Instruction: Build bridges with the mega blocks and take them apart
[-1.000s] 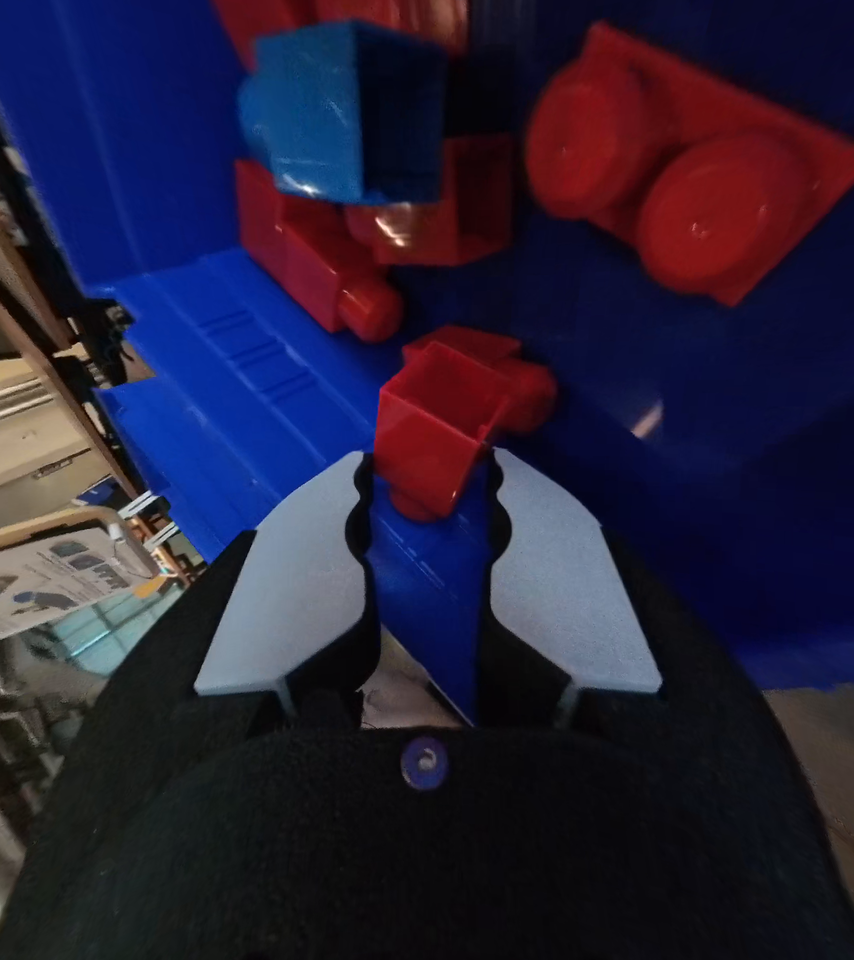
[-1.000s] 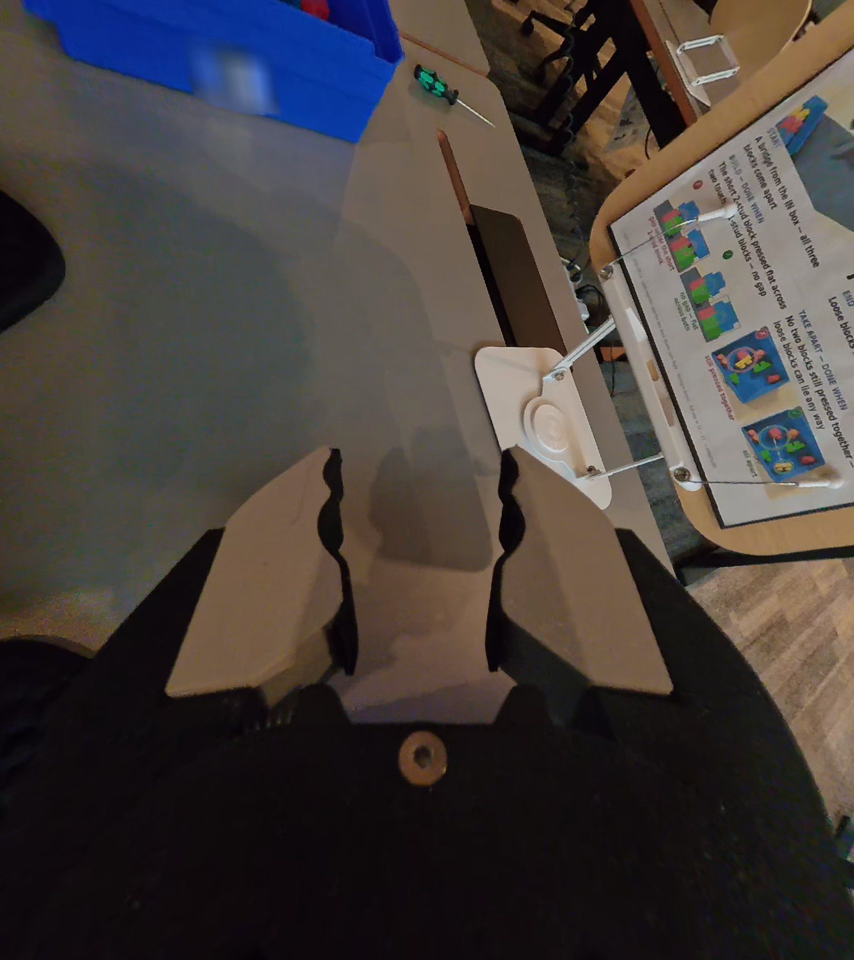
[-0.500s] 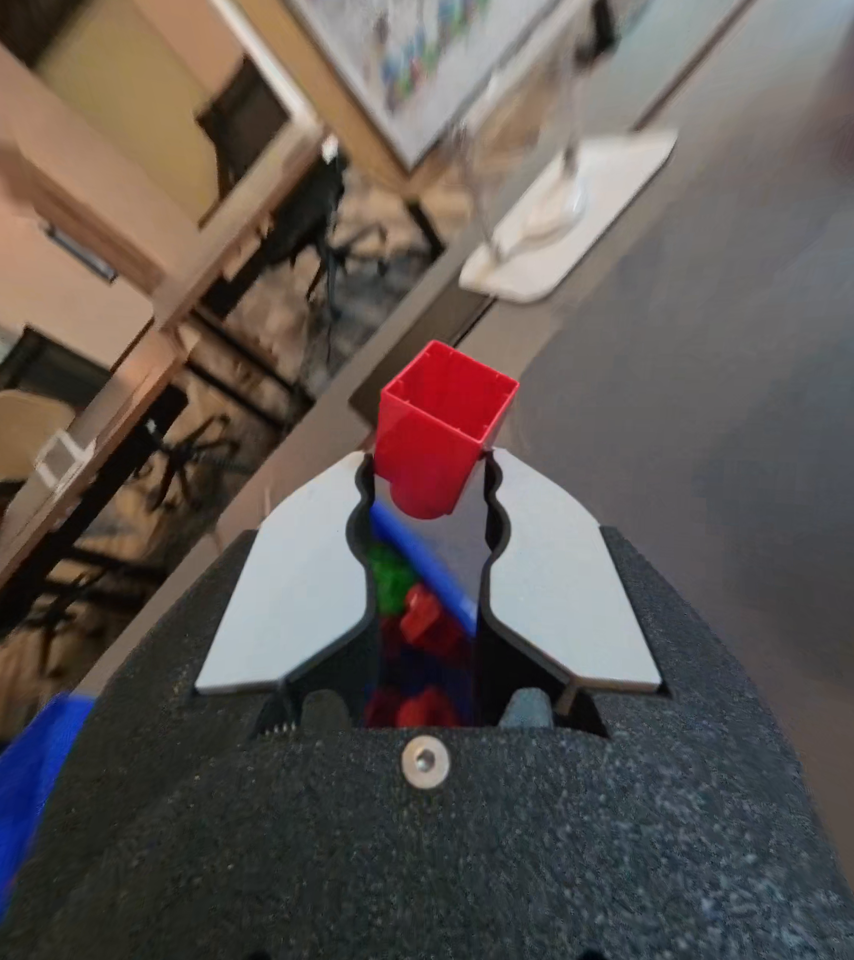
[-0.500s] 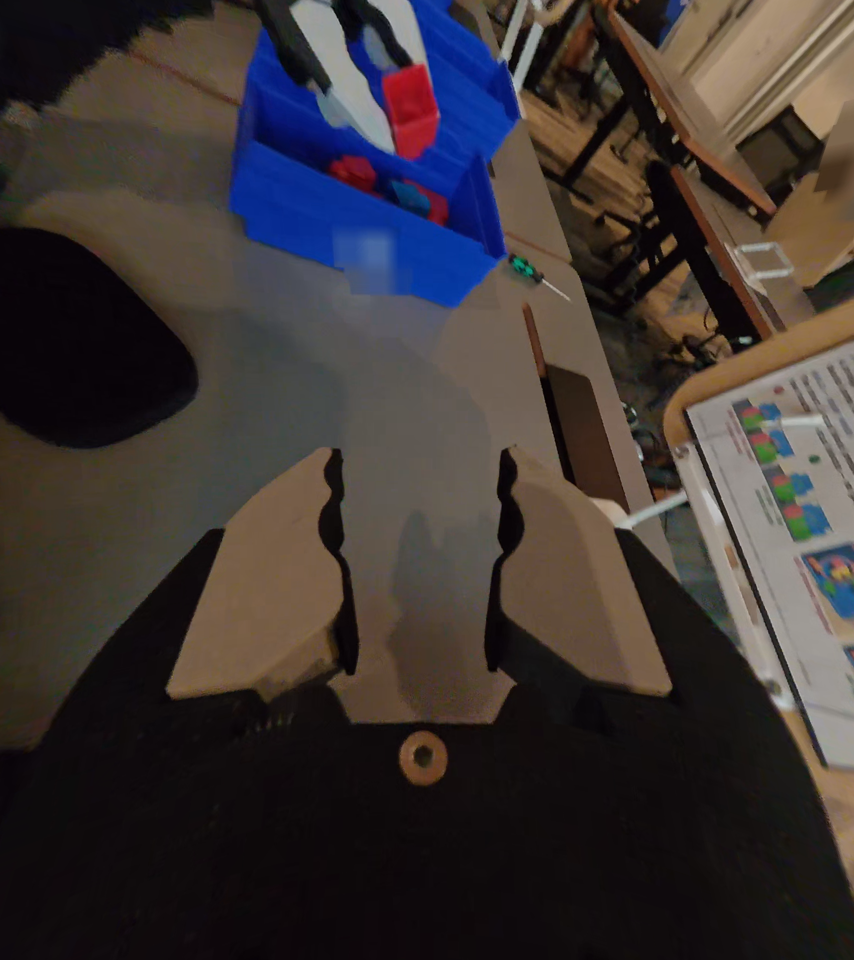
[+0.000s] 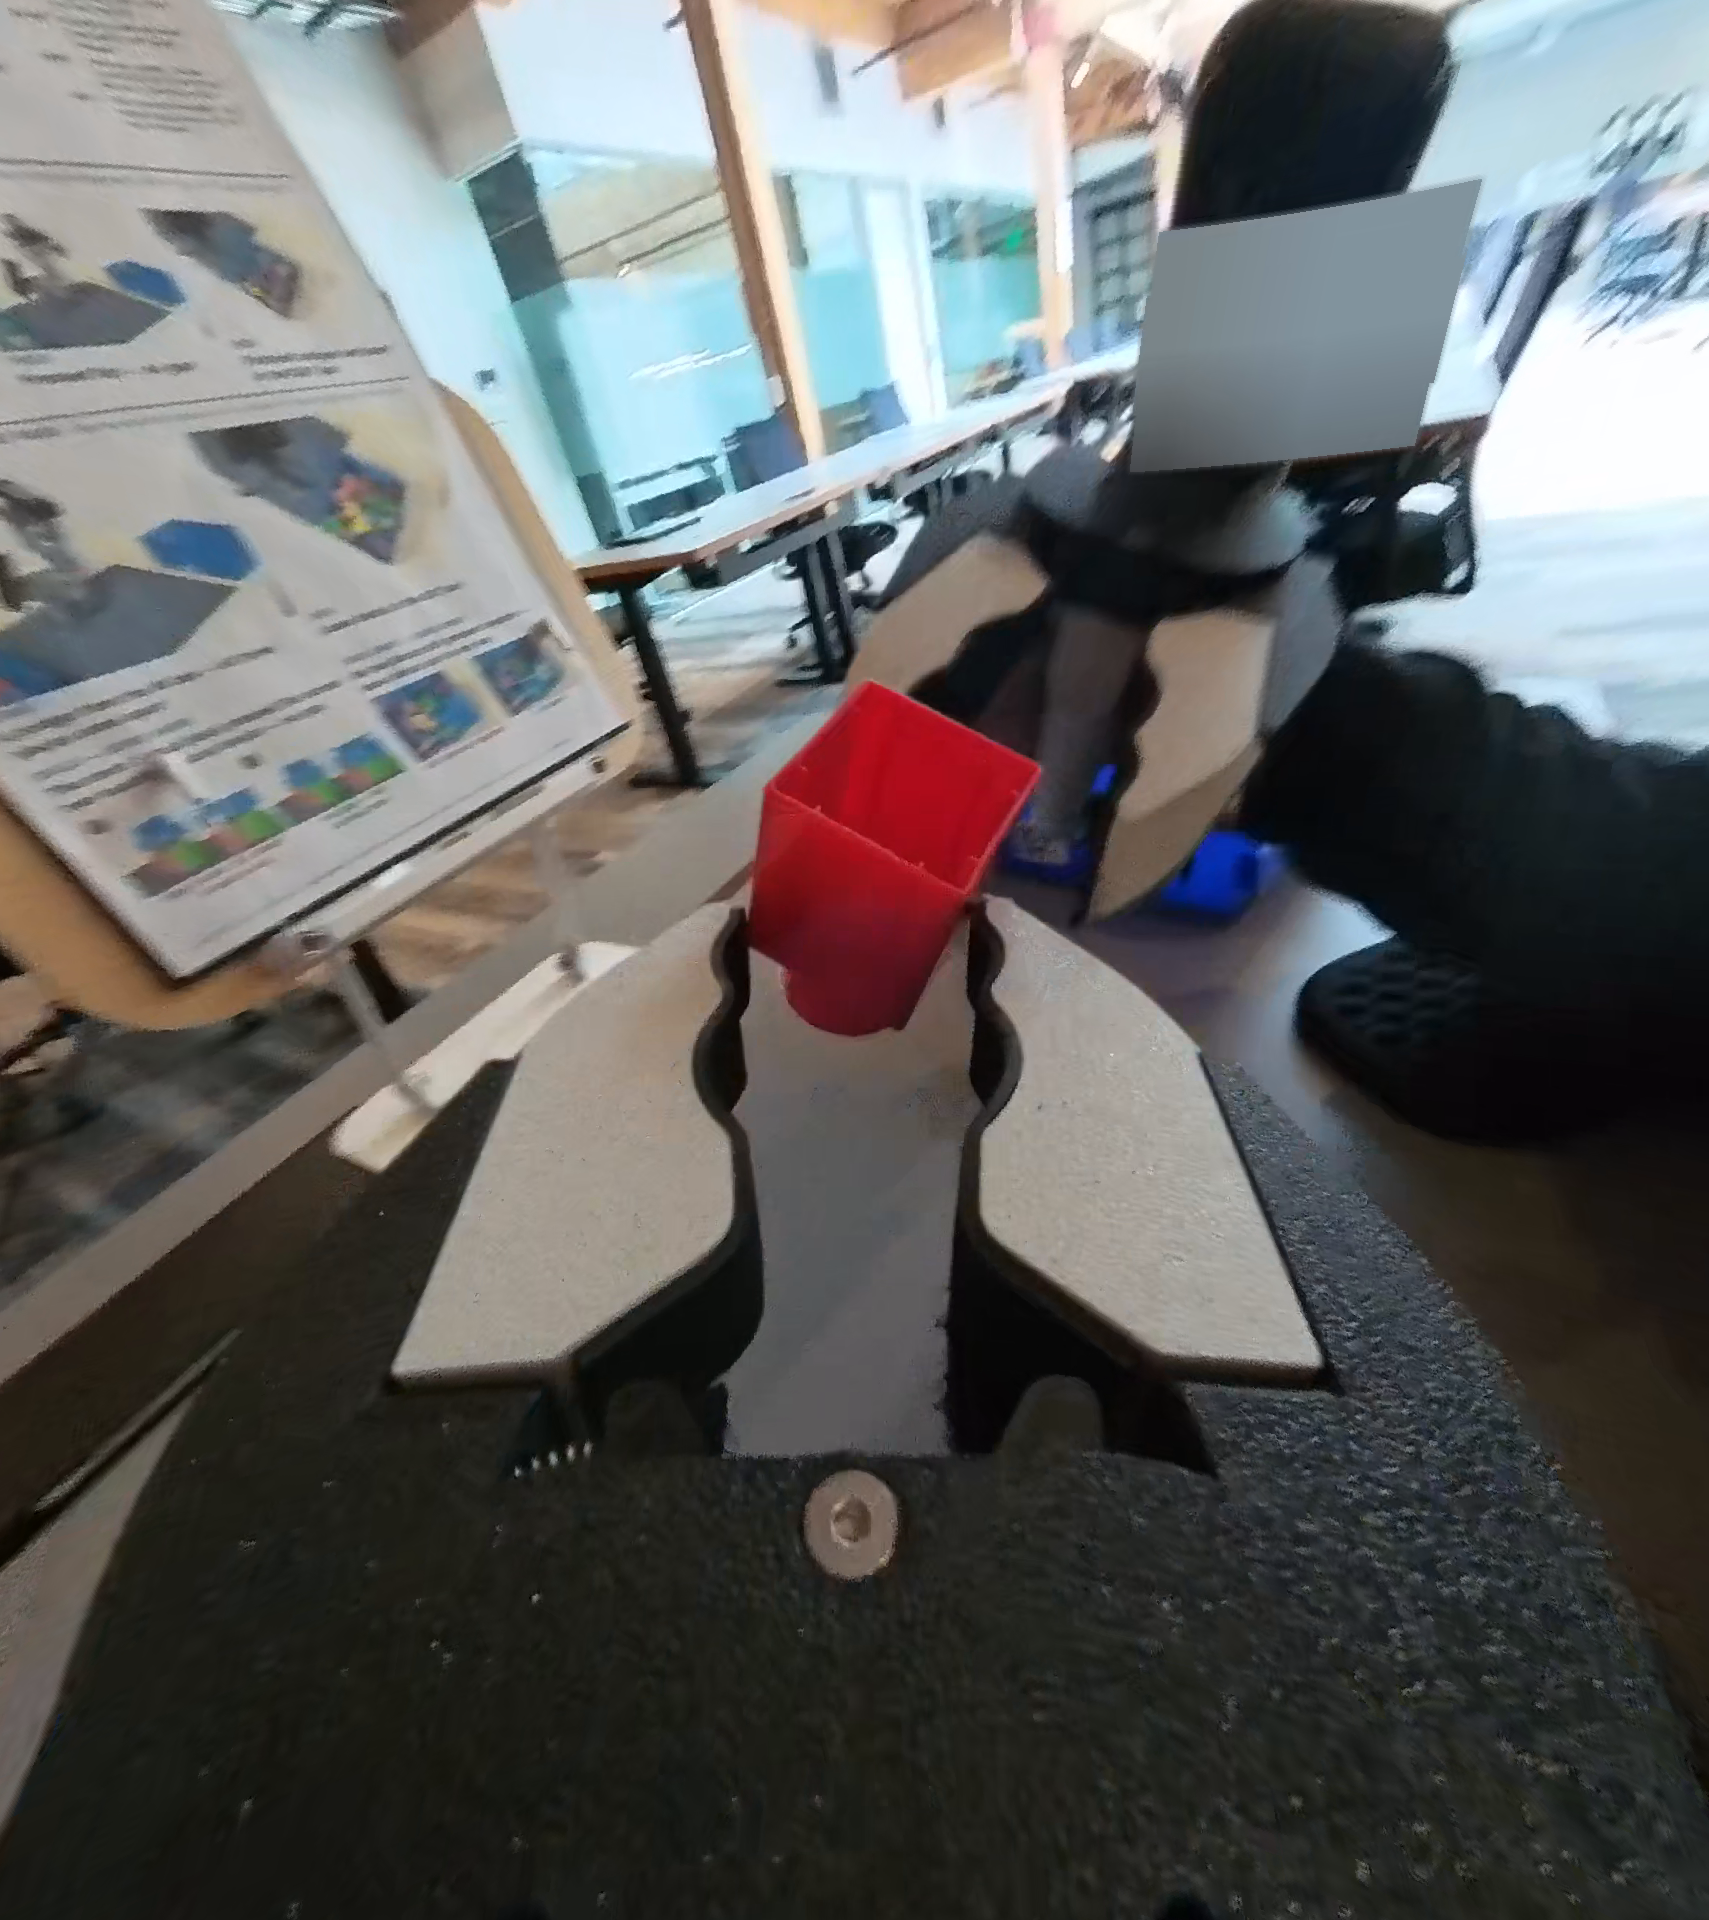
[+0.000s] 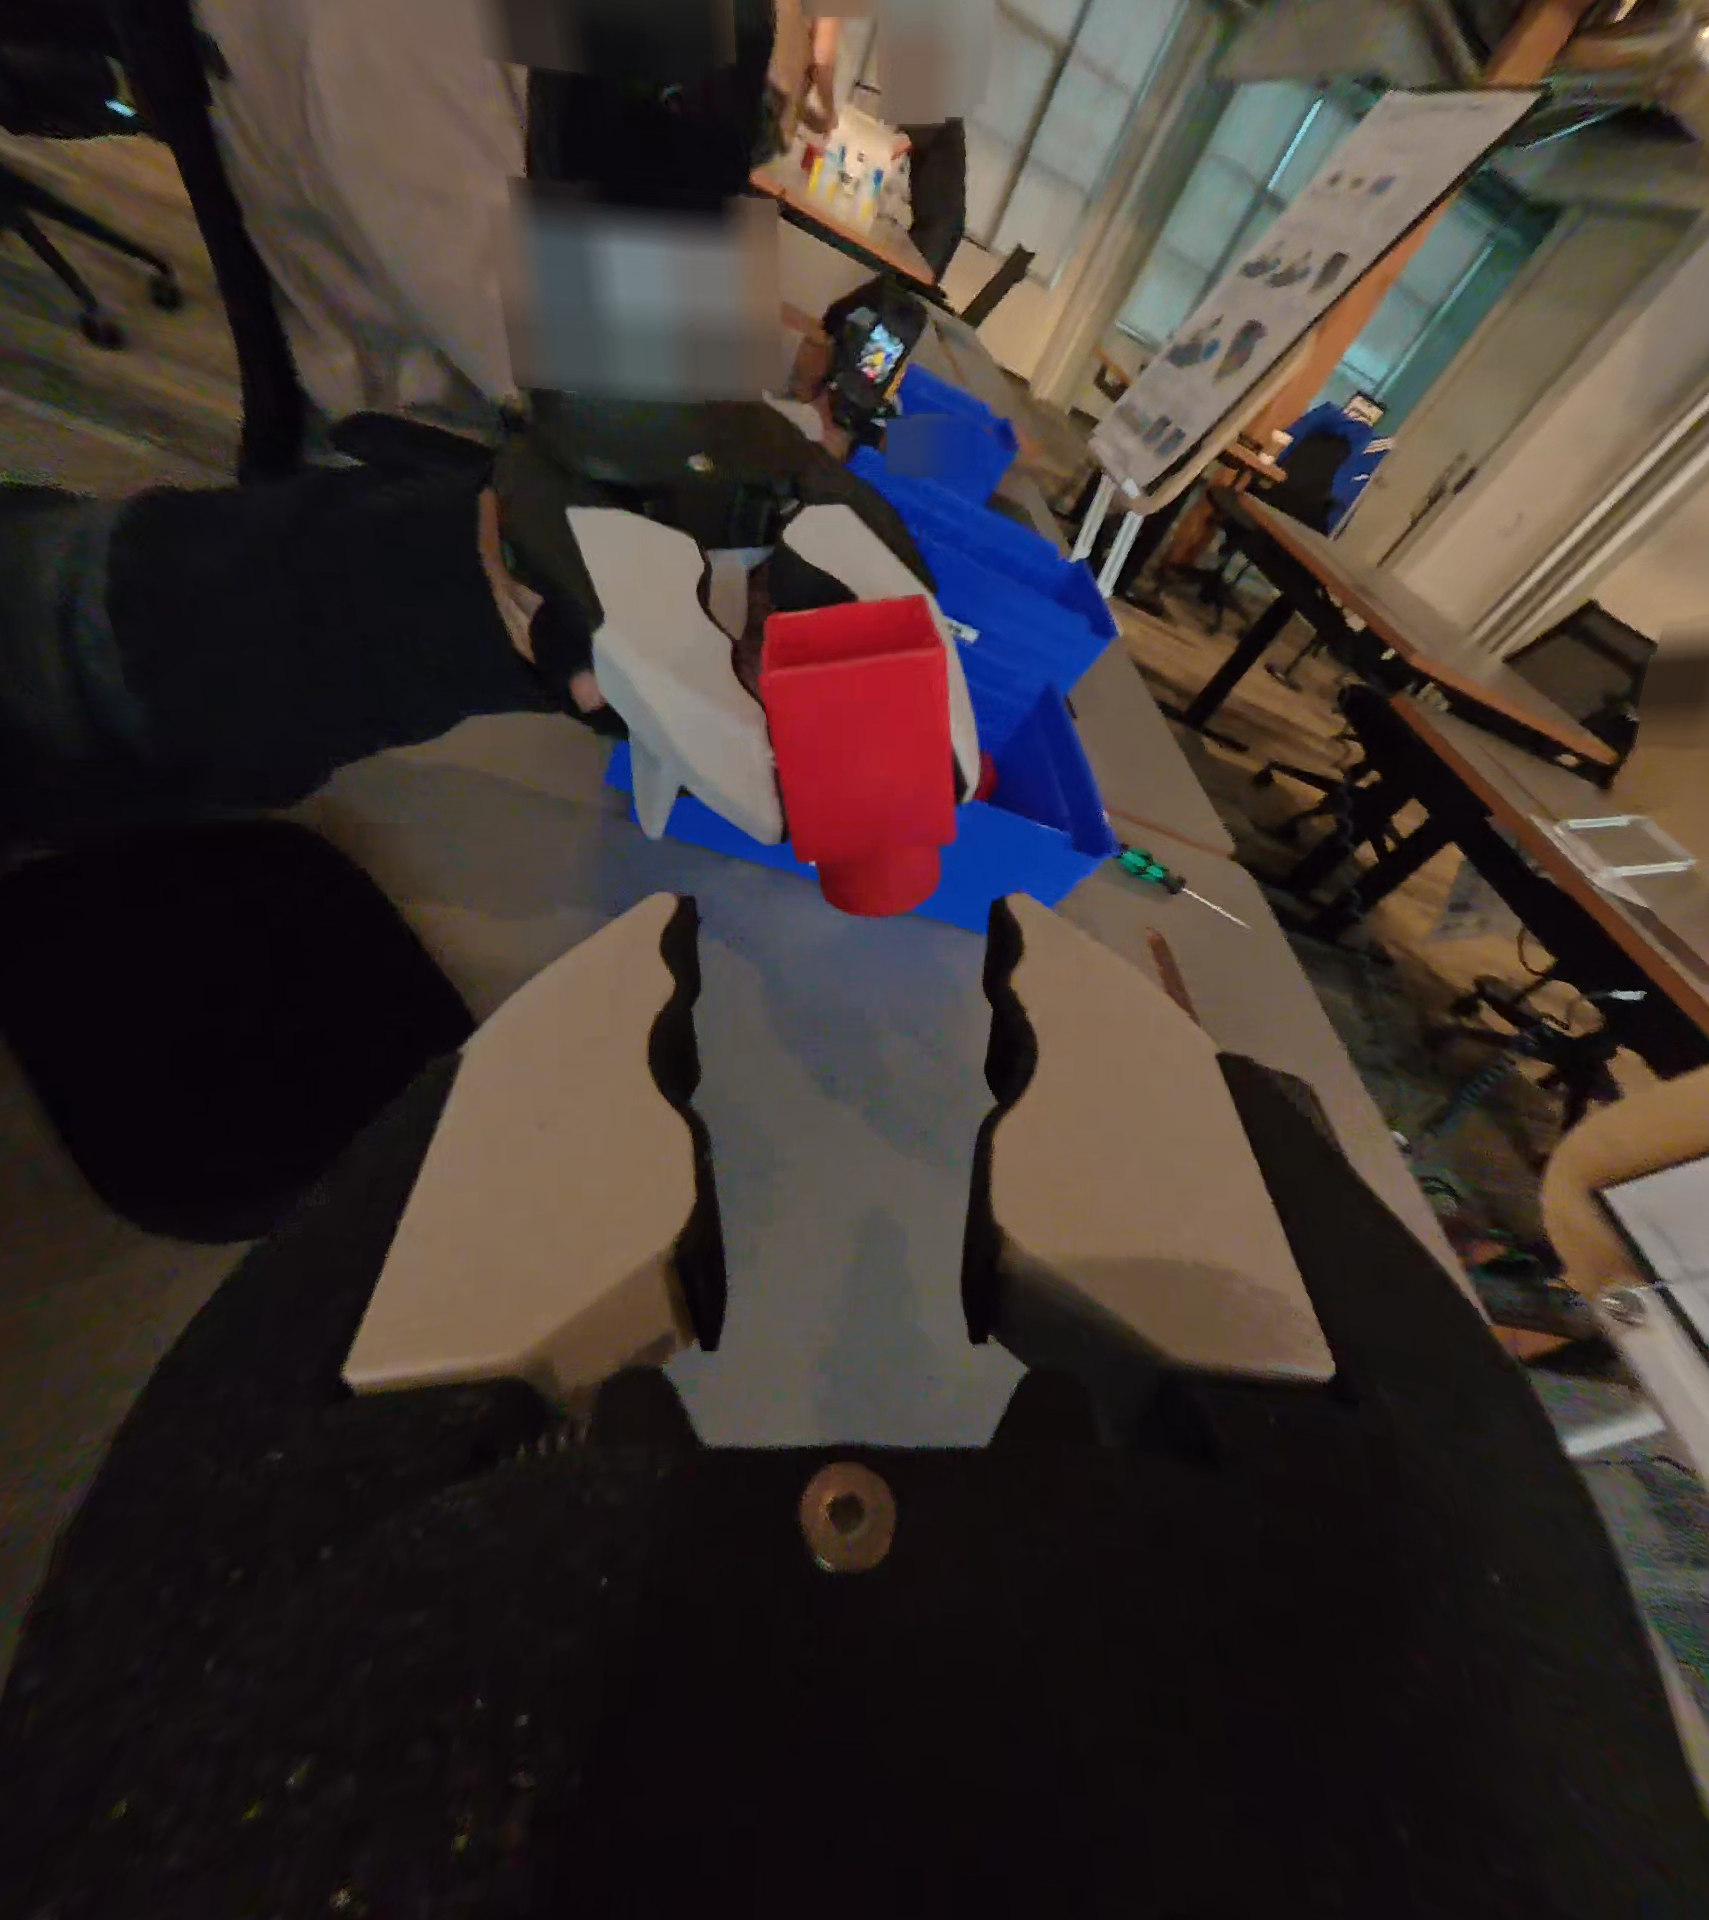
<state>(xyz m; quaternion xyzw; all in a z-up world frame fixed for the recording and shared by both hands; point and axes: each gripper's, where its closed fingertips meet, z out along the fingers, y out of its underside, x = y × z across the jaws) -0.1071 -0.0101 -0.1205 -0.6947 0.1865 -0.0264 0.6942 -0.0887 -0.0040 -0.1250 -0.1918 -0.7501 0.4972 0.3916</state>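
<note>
While you hold both tools above the grey table (image 6: pixel 829 1039), the items read as follows, nearest first.

Item one: your left gripper (image 5: pixel 855 920), closed on a red block (image 5: pixel 881 862). Its two pale fingers (image 5: pixel 601 1132) pinch the block's lower sides; the hollow underside tilts up and away, the single stud points back toward the camera. In the right wrist view the same left gripper (image 6: pixel 860 758) shows beyond your own fingertips, with the red block (image 6: pixel 855 738) clear of the tabletop, open end up and stud down.

Item two: your right gripper (image 6: pixel 839 914), fingers spread wide with nothing between them, only bare table showing in the gap. It points at the block without touching it. In the left wrist view, the right gripper (image 5: pixel 1130 790) faces you from beyond the block, likewise parted and empty.

Item three: a black pad (image 6: pixel 185 1018) lying on the table to the near left.

Item four: a blue bin (image 6: pixel 1026 727) directly behind the held block, with a second blue bin (image 6: pixel 943 457) farther back.

Item five: a green-handled screwdriver (image 6: pixel 1156 868) on the table, just right of the nearer bin.

Item six: an instruction board (image 5: pixel 154 499) on a stand at the left of the left wrist view, its base plate (image 5: pixel 476 1049) resting at the table edge.

Item seven: long desks (image 6: pixel 1452 675), far right.
</note>
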